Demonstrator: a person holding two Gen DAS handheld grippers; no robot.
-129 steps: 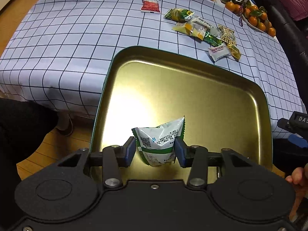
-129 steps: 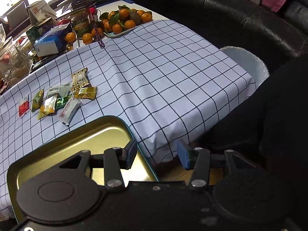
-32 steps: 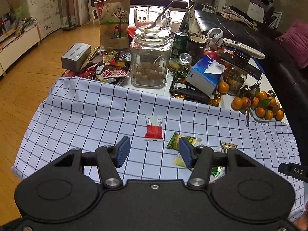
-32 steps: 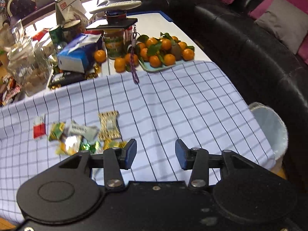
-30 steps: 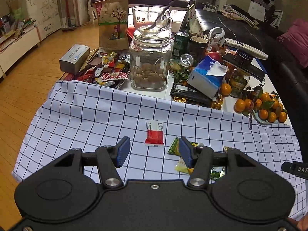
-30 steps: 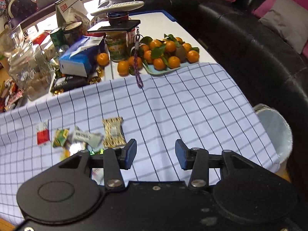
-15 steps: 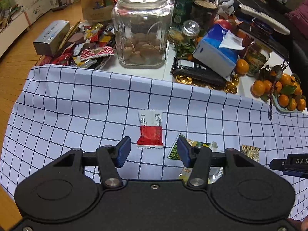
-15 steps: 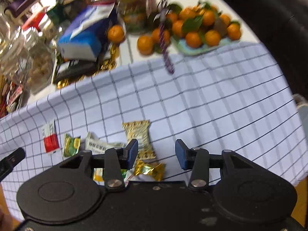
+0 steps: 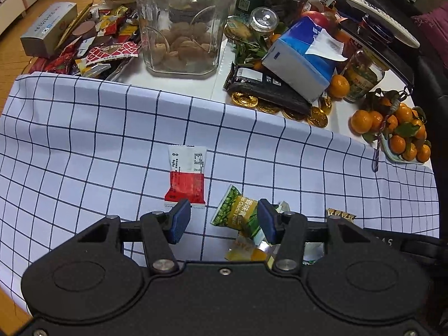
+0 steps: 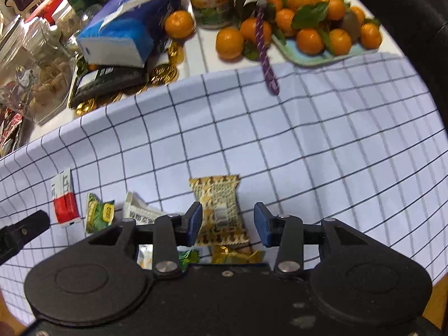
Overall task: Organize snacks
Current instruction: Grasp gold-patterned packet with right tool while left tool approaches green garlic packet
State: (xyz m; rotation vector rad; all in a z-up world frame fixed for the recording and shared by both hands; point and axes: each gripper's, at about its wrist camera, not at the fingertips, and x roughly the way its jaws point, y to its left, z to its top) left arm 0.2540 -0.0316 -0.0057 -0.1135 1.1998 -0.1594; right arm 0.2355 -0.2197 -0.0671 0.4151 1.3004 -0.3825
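Note:
Several snack packets lie on the checked cloth. My left gripper hangs open over them. A green pea packet lies between its fingers, close to the right pad, untouched. A red and white packet lies just beyond the left fingertip. My right gripper is open above a gold patterned packet, which sits nearer its left pad. Left of that lie a white packet, the green pea packet and the red and white packet. A gold foil sweet is partly hidden under the right gripper.
Beyond the cloth's far edge stand a glass jar, a blue tissue box, gold coins and a dish of oranges. A purple cord trails onto the cloth. A pile of wrappers lies at the far left.
Both grippers have sunk toward the snacks and tipped downward. The left jaws have narrowed slightly. The gold tray and the white-green packet held earlier are out of view.

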